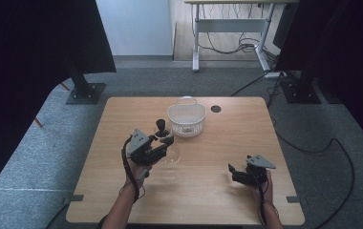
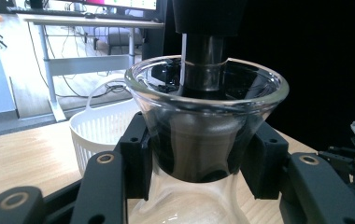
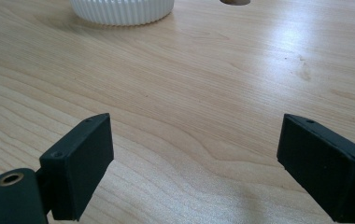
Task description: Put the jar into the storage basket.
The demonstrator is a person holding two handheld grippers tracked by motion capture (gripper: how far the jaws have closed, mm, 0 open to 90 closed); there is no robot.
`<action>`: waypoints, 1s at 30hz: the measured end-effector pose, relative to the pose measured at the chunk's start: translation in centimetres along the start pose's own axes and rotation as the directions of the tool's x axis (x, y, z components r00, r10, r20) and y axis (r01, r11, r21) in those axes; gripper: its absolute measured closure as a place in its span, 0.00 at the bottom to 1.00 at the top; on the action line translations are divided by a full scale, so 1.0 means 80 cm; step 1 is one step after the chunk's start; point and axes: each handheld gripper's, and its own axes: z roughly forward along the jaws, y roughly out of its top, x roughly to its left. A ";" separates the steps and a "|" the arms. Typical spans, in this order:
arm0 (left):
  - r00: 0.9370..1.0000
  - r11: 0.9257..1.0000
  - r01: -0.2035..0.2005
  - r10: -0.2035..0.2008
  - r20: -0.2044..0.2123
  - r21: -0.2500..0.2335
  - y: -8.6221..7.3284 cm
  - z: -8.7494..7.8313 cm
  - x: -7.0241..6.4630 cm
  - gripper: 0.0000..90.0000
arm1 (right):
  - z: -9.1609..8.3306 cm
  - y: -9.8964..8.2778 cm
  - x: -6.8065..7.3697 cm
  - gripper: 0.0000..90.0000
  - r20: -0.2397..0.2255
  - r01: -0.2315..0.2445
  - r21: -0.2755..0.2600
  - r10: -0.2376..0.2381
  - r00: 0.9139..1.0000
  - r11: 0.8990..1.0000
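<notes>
Near the middle of the bench (image 1: 122, 191), the left gripper (image 1: 156, 149) has its jaws clamped on the neck of a glass carafe (image 2: 203, 140) with a dark plunger (image 2: 207, 56) in it, so the grab's done. It looks headed for the white basket (image 1: 186, 119) just beside it. The right gripper (image 1: 239, 175) sits with jaws wide apart, holding nothing. Pale wood top, grey carpet, another desk behind.
</notes>
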 end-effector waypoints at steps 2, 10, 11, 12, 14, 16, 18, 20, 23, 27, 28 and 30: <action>1.000 1.000 -0.004 0.004 -0.002 -0.001 0.003 0.002 0.001 0.56 | 0.000 0.000 0.000 0.11 0.000 0.001 0.001 -0.001 1.000 1.000; 1.000 1.000 -0.011 0.011 0.000 -0.014 0.015 0.008 0.006 0.56 | 0.000 0.000 0.000 0.11 -0.001 0.001 0.004 -0.001 1.000 1.000; 1.000 1.000 -0.009 0.009 0.001 -0.017 0.017 0.009 0.007 0.56 | 0.000 0.000 0.000 0.11 -0.001 0.001 0.004 -0.001 1.000 1.000; 1.000 1.000 -0.009 0.009 0.001 -0.016 0.018 0.010 0.008 0.56 | 0.000 0.000 0.000 0.11 -0.002 0.001 0.004 -0.001 1.000 1.000; 1.000 1.000 -0.012 0.012 0.001 -0.015 0.021 0.012 0.009 0.56 | 0.000 0.000 0.000 0.11 -0.002 0.001 0.005 -0.001 1.000 1.000; 1.000 1.000 -0.014 0.014 0.000 -0.017 0.023 0.015 0.009 0.56 | 0.001 0.000 0.000 0.11 -0.003 0.000 0.005 0.000 1.000 1.000; 1.000 1.000 -0.021 0.021 0.000 -0.014 0.025 0.016 0.010 0.56 | 0.001 0.000 0.000 0.12 -0.003 0.000 0.005 0.000 1.000 1.000; 1.000 1.000 -0.016 0.016 0.002 -0.019 0.026 0.018 0.012 0.56 | 0.001 0.000 0.000 0.12 -0.003 0.001 0.006 -0.001 1.000 1.000; 1.000 1.000 -0.015 0.015 0.003 -0.021 0.028 0.022 0.013 0.56 | 0.001 0.000 0.000 0.11 -0.004 0.002 0.007 -0.002 1.000 1.000; 1.000 1.000 -0.025 0.025 0.004 -0.018 0.031 0.028 0.012 0.56 | 0.001 0.000 0.000 0.11 -0.004 0.003 0.006 -0.002 1.000 1.000; 1.000 1.000 -0.024 0.024 0.004 -0.018 0.031 0.029 0.012 0.56 | 0.001 0.000 0.000 0.11 -0.004 0.002 0.006 -0.002 1.000 1.000; 1.000 1.000 -0.025 0.025 0.003 -0.016 0.032 0.032 0.012 0.56 | 0.001 0.000 0.000 0.11 -0.005 0.001 0.007 -0.001 1.000 1.000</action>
